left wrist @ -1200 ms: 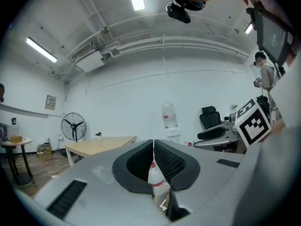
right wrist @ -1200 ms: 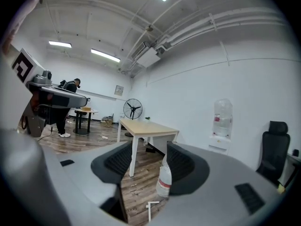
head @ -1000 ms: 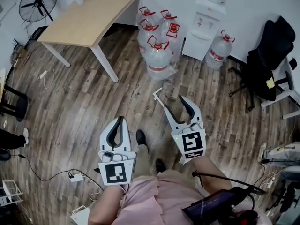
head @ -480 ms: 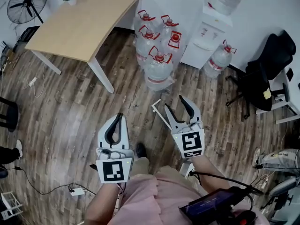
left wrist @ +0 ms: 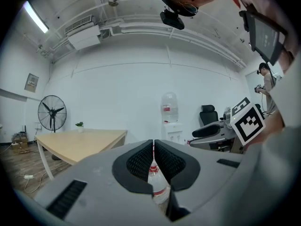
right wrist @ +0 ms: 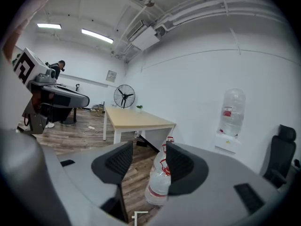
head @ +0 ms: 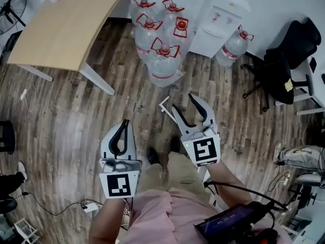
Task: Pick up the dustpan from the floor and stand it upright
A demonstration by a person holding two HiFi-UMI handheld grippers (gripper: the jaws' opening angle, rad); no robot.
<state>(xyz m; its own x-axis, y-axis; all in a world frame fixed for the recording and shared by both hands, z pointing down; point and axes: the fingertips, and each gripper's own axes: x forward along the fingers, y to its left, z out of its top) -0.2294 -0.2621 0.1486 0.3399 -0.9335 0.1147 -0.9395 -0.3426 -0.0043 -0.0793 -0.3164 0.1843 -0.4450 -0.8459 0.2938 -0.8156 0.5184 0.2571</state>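
The left claw (head: 124, 123) and the right claw (head: 184, 103) are pale grey with black, finely ribbed pads (left wrist: 138, 161), and each bears black-and-white square markers. The floor (head: 66, 116) is dark brown planking, streaked and grained. The surface (head: 66, 24) has a light-wood top on white legs. The water bottles (head: 163, 60) are clear, with red caps, handles and label bands. The dispenser (head: 221, 19) is white, the office chair (head: 284, 60) black, the person's shirt (head: 162, 217) pink.

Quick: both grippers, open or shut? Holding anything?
Left gripper: shut, holding nothing.
Right gripper: open, holding nothing.
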